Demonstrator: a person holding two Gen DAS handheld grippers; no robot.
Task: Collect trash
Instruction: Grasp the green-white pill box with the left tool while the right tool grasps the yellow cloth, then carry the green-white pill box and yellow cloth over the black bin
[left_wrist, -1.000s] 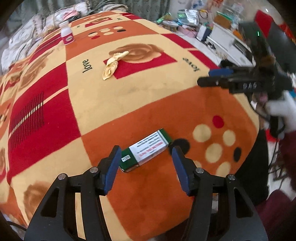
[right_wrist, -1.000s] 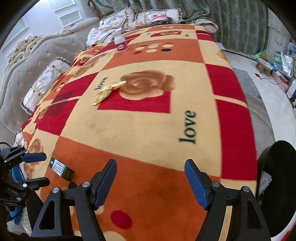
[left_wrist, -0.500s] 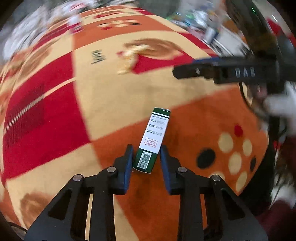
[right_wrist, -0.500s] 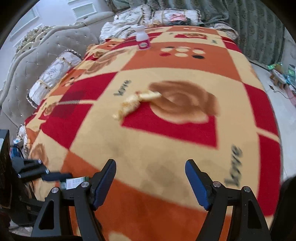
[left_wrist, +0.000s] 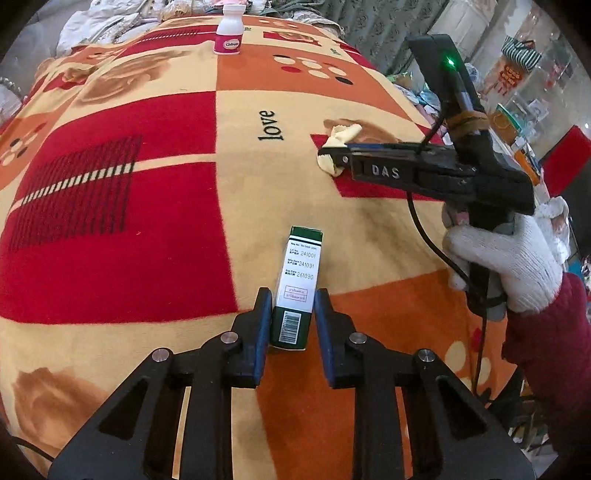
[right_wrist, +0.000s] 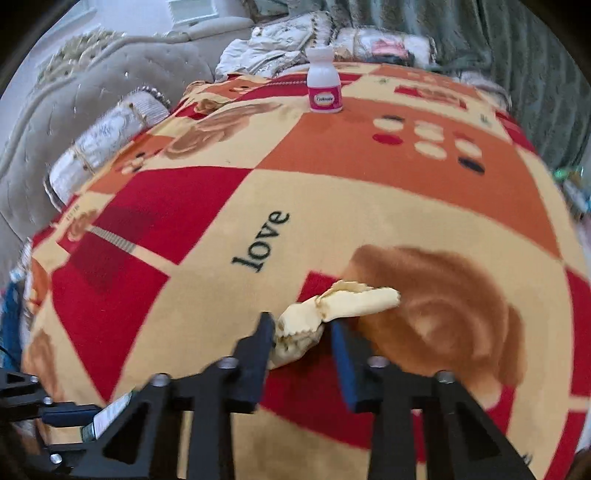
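A: Blanket (left_wrist: 110, 229), patterned in red, orange and cream with "love" printed on it, is covering the bed, and the trash is lying on top of it. What is the left gripper (left_wrist: 291, 314) doing?

B: Its jaws are pressing against both long sides of a green box (left_wrist: 297, 291) with a white label and a barcode. The box is pointing away from the camera, its near end sitting between the fingers over the seam where cream meets orange.

A: And the right gripper (right_wrist: 303, 332)?

B: It is sitting low over the blanket, with a crumpled cream wrapper (right_wrist: 332, 314) lying between its jaws. The left finger is touching the wrapper's near lump; the right finger is standing just beside it with a sliver of gap showing, so the jaws are reading as narrowed but not clamped. That view is blurring a little.

A: Where is the wrapper lying?

B: On the edge of a red square, beside a brown rose print, with its far end poking out past the fingertips. From the left wrist view, a white-gloved hand (left_wrist: 506, 266) is gripping the right tool's handle.

A: Anything else standing on the bed?

B: A white bottle (right_wrist: 324, 81) with a pink label is standing upright at the far end, well apart from both grippers, near the pillows (right_wrist: 99, 147).
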